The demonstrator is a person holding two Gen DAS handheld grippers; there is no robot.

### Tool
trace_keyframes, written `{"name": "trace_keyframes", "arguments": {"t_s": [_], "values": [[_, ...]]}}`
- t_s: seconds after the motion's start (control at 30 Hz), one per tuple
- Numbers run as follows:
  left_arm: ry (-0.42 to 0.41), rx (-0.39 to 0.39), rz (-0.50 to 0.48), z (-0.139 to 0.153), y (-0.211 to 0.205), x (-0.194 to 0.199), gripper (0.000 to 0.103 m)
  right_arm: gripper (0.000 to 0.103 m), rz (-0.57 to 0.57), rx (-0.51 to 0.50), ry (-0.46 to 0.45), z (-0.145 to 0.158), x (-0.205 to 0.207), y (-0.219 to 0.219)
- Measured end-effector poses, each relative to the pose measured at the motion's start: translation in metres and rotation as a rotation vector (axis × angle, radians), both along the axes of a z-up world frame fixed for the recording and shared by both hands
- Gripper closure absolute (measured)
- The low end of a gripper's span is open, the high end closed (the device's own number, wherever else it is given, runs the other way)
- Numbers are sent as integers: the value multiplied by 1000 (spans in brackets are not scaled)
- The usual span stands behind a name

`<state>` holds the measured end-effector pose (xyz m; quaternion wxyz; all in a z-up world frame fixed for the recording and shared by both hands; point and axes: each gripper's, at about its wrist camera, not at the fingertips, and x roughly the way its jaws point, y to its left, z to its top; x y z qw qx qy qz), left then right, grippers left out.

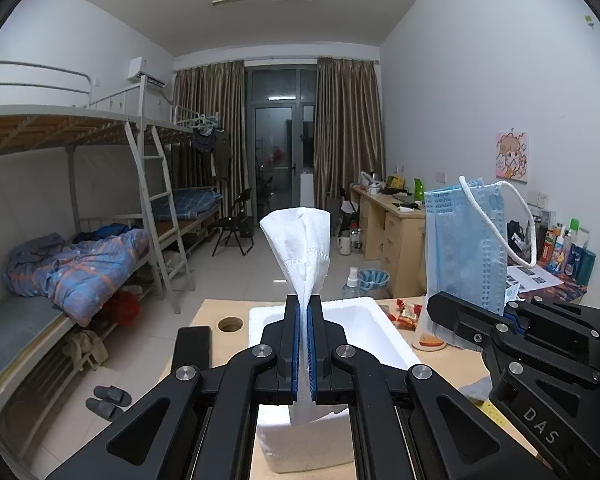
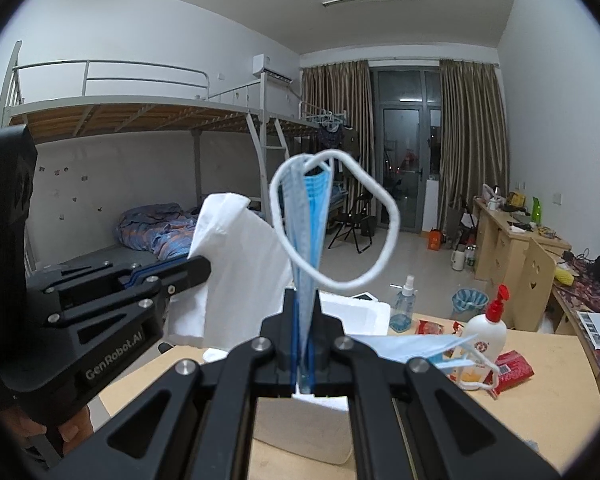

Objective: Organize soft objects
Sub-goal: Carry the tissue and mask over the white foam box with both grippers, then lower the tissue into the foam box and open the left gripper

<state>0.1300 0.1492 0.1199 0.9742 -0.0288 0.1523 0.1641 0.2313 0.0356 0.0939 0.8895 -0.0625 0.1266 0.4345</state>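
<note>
- The left tongs are clamped on a white tissue, which stands up from between the pads and fans out above them.
- The right tongs are clamped on a blue mask; it sticks up on edge, and its white ear loop curls out to the right.
- Both tongs hang side by side above a white foam box on the bench.
- Another blue mask lies on the bench right of the box, beside a white pump bottle with a red top.
- A red packet lies next to the bottle, and a clear spray bottle stands behind.
- A hand grips the handle of the left tongs at the lower left of the right wrist view.
</note>
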Motion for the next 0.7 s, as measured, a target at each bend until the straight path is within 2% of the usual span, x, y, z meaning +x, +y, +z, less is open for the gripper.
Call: {"name": "trace_keyframes", "arguments": {"t_s": [0.43,0.6,0.7], "values": [[58,-24,-22,-16,14,45,100,97,-6,-21,37,-2,29,14],[81,-43,-80,-25,16,64,100,97,-16,-6,49,-3,35,9],[94,-47,-81,-29,19,71,100,97,-22,-5,58,-3,38,10]]}}
